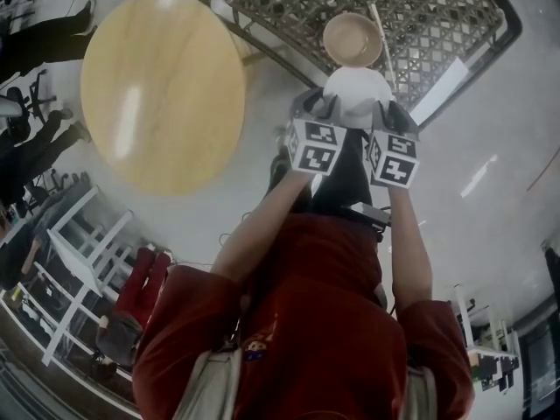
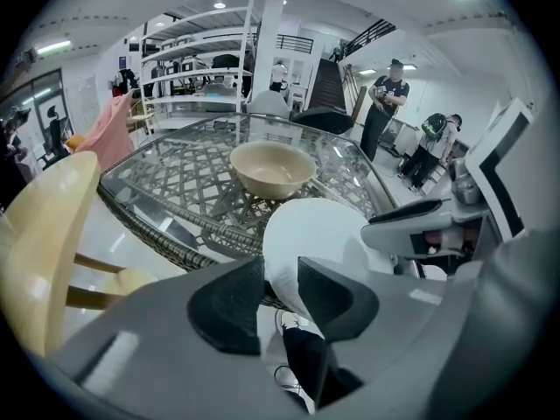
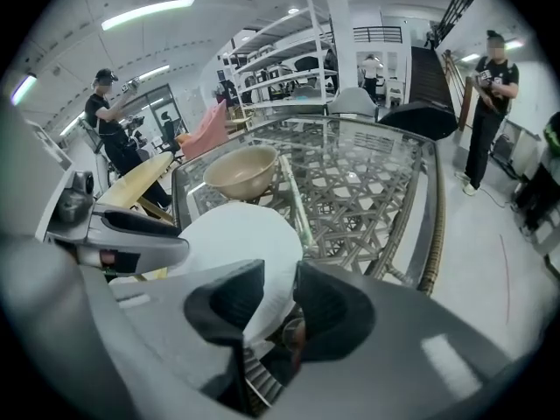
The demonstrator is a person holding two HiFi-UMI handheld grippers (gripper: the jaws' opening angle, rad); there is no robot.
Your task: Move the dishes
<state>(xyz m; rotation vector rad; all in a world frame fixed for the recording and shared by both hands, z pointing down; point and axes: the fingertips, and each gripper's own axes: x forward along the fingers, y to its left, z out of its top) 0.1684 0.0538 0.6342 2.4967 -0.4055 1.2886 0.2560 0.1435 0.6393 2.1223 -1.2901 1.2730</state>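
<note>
A white plate (image 1: 357,92) is held in the air just short of the glass-topped wicker table (image 1: 437,33). Both grippers are shut on its rim: the left gripper (image 1: 317,110) on the plate's left edge (image 2: 306,234), the right gripper (image 1: 387,114) on the plate's right edge (image 3: 236,252). The plate is tilted. A beige bowl (image 1: 353,39) stands on the table beyond the plate; the bowl (image 2: 272,169) shows upright in the left gripper view, and the same bowl (image 3: 242,171) shows in the right gripper view.
A round wooden table (image 1: 163,90) stands to the left, with a gap of pale floor between it and the wicker table. White shelving (image 1: 74,269) and a red chair (image 1: 140,291) are behind me. People (image 3: 486,94) stand around the room, one (image 2: 382,103) beyond the table.
</note>
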